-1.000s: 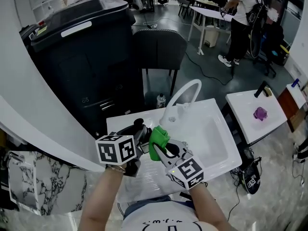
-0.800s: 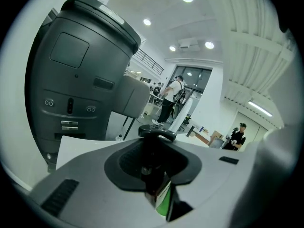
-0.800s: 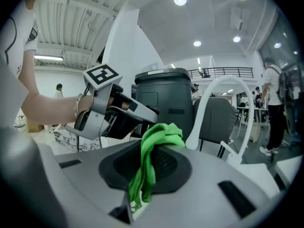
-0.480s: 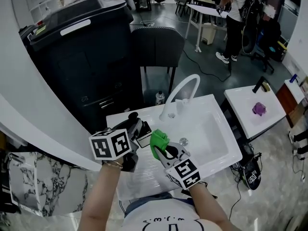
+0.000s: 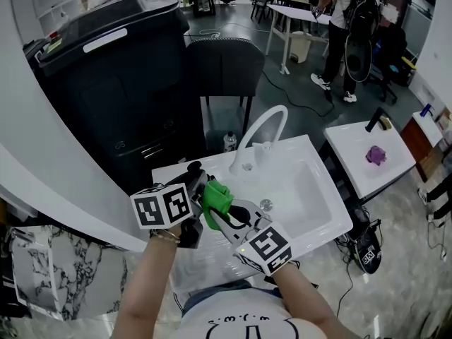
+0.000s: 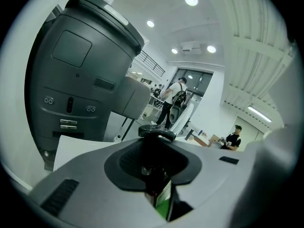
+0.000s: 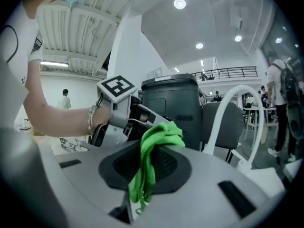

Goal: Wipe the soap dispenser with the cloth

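I am seeing the dark soap dispenser point(image 6: 156, 136) sitting pinched between my left gripper's point(image 6: 160, 191) jaws, a grip only that gripper's view is showing, while the head view is placing the green cloth point(image 5: 216, 196), clamped in my right gripper point(image 5: 224, 215), just beside it above the white sink's point(image 5: 332, 214) left side.
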Available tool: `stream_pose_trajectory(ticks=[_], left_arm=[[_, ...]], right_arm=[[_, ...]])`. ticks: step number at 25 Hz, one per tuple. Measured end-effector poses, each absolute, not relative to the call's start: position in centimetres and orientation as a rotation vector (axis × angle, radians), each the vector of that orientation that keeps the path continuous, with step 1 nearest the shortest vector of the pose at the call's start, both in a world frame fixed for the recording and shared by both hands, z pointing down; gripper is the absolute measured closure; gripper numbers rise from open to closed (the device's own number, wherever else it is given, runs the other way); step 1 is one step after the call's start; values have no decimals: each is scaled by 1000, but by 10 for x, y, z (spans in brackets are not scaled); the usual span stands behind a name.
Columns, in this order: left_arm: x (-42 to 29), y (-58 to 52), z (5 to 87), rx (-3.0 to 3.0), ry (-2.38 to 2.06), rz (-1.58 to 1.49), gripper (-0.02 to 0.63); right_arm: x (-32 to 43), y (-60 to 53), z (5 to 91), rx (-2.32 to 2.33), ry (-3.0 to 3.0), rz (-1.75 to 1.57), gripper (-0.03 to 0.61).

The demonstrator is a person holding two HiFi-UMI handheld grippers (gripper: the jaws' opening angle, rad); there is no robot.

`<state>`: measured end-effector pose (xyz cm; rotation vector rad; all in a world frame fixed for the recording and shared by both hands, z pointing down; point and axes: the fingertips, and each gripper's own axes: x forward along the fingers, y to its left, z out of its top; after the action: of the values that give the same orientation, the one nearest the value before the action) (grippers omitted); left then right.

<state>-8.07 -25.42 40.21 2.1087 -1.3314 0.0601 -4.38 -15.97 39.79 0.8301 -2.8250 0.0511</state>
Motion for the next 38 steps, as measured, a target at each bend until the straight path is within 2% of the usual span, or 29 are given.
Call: stream_pose_trajectory(ticks=[10, 22, 31, 38], left_arm=[[-83, -248, 397, 2091, -1340, 44, 523], [-100, -248, 385, 2116, -1384, 7, 523], [-92, -223, 349, 2644, -1149, -11, 522], [-87, -198, 327, 2884, -918, -68, 523]], right_arm=[[-54, -167, 415, 880, -2746, 72, 529], [-32, -163, 457, 960, -2610, 183, 529], [-19, -142, 404, 849, -2779, 43, 529], [-13, -147, 365, 878, -2921, 97, 529]])
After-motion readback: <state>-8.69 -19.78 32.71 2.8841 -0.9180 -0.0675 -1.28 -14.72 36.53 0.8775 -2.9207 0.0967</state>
